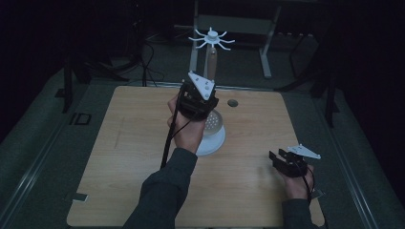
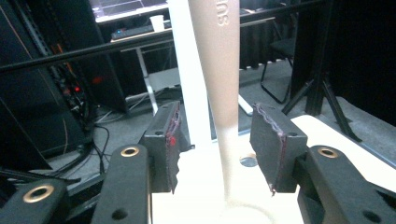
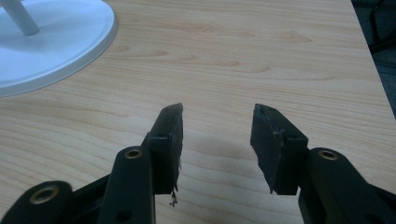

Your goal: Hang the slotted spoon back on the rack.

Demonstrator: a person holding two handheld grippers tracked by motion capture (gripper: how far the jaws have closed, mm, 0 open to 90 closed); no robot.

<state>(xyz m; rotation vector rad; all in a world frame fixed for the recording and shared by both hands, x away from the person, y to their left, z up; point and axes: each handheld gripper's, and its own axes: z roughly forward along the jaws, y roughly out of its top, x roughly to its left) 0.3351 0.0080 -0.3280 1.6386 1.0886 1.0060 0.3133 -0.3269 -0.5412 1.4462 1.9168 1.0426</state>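
Note:
A white stand with a round base and a crown of hooks rises at the middle back of the wooden table. A beige perforated spoon stands upright along its pole, bowl down by the base. My left gripper is raised beside it. In the left gripper view the spoon's handle passes between the jaws of the left gripper, which is open, with a gap at each pad, and the white pole is just behind. My right gripper rests low at the table's right, and the right gripper is open with nothing in it.
The stand's base lies ahead and to the left in the right gripper view. A small round hole marks the table near its far edge. A metal frame and cables sit on the dark floor behind.

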